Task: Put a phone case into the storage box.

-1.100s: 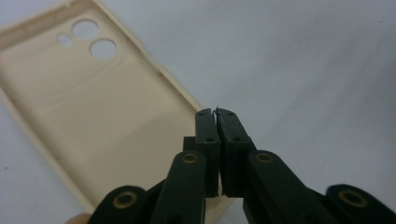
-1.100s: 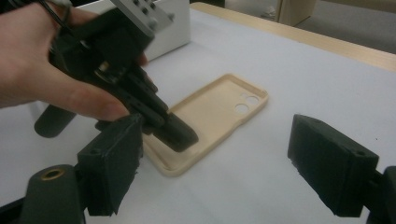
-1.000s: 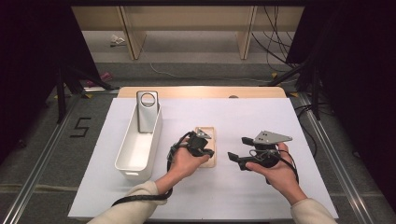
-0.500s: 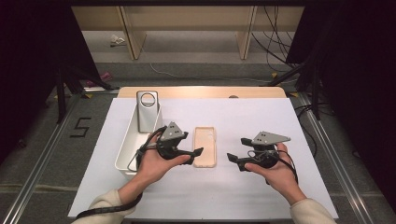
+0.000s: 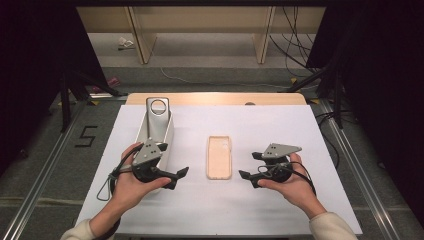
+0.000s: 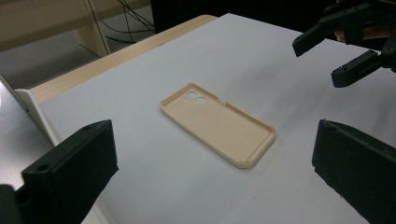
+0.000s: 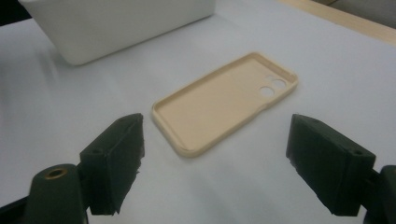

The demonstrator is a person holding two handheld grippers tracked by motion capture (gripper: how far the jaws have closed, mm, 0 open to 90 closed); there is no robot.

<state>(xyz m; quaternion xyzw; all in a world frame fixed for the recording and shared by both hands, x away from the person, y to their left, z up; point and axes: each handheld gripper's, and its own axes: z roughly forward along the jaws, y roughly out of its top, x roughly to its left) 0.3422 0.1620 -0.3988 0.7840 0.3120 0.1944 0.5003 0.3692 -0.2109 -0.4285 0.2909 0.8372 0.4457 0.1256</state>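
Observation:
A beige phone case lies open side up on the white table sheet, midway between my two grippers. My left gripper hovers to its left, over the near end of a white bin. Its jaws have just been opening and now stand wide with nothing between them. In the left gripper view the case lies ahead of those jaws, apart from them. My right gripper is held right of the case, open and empty. The case lies just beyond its jaws in the right gripper view.
A grey phone-shaped slab with a round hole stands upright at the far end of the white bin. The white sheet covers a wooden table. Cables and wooden shelf legs lie on the floor beyond.
My left gripper has drawn away from the case to the left, rising a little, and its jaws have opened wide. The case stays flat on the sheet. The right gripper has held still.

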